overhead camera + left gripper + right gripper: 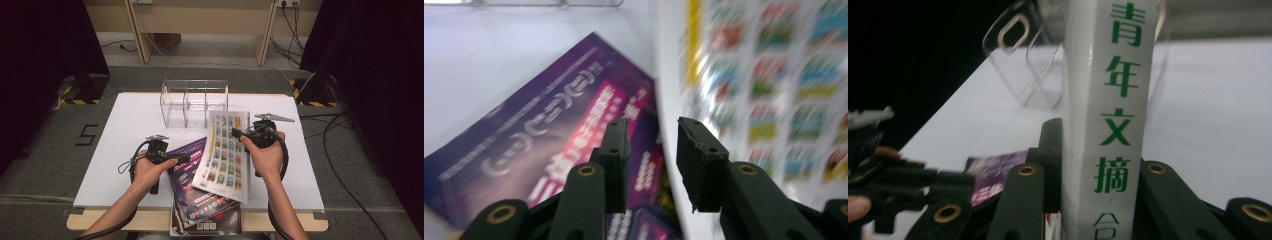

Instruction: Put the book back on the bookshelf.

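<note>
Right gripper clenched on white magazine, fingers pressing either side of its spine, far edge raised off the counter. Left gripper released, fingers parted above purple magazine, beside the white cover's edge. Clear acrylic rack standing behind, apart.

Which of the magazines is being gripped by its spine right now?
The white magazine with rows of small colourful pictures: the right tool clamps its green-lettered spine. The purple one lies flat.
</note>
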`<state>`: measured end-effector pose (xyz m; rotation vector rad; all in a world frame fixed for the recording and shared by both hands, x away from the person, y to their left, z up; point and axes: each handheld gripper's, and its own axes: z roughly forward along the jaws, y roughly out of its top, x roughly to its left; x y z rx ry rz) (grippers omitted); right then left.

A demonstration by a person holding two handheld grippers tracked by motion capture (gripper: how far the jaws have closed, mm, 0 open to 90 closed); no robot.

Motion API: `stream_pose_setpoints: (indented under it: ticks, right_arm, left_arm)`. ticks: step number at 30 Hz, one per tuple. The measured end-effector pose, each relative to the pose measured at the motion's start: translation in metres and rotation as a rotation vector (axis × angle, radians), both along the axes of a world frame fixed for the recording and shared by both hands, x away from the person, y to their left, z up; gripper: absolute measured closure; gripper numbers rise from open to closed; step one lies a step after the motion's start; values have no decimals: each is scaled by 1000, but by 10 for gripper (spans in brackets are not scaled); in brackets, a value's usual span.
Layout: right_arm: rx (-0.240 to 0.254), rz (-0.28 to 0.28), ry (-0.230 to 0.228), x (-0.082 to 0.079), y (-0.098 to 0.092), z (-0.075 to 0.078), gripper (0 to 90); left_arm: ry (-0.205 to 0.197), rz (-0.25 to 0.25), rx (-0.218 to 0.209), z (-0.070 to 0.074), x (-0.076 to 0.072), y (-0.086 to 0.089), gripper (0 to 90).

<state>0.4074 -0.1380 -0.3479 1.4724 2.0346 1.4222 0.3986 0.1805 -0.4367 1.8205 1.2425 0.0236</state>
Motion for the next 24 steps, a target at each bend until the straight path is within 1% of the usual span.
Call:
stream_pose_setpoints:
  ticks: [2, 3, 4, 5, 7, 8, 11, 13, 16, 17, 18, 21, 23, 24]
  right_arm:
    - [-26, -23, -64, -2, 0, 13, 744]
    - [-25, -32, -85, -2, 1, 19, 744]
    - [-31, -44, -118, -2, 3, 28, 744]
    - [-37, -53, -144, -1, 5, 34, 744]
    - [-45, -68, -184, 3, 11, 46, 744]
    - [-52, -79, -208, 7, 15, 52, 744]
    - [-68, -114, -256, 16, 24, 61, 744]
    - [-84, -151, -290, 27, 35, 66, 744]
    - [-67, -182, -300, 37, 40, 67, 744]
    - [-61, -189, -301, 40, 42, 67, 744]
    - [-50, -196, -292, 44, 44, 68, 743]
    - [-42, -219, -286, 51, 47, 70, 744]
    - [-20, -215, -278, 52, 47, 70, 744]
    - [-10, -208, -276, 50, 48, 70, 744]
  left_arm:
    - [-1, -3, 45, -4, 1, 2, 624]
    - [-15, 4, 96, -7, 3, 3, 615]
    - [-24, 15, 128, -10, 6, 4, 610]
    - [-31, 29, 150, -11, 9, 4, 608]
    - [-36, 49, 183, -13, 15, 7, 594]
    - [-38, 56, 188, -14, 17, 8, 586]
    - [-46, 77, 212, -15, 22, 12, 578]
    - [-48, 82, 209, -16, 22, 14, 577]
    - [-53, 77, 209, -16, 19, 16, 577]
    - [-58, 74, 205, -16, 17, 17, 577]
    - [-58, 73, 203, -16, 16, 17, 577]
    - [-66, 76, 187, -14, 12, 21, 578]
    - [-70, 81, 162, -13, 7, 23, 577]
    - [-74, 82, 156, -12, 5, 25, 577]
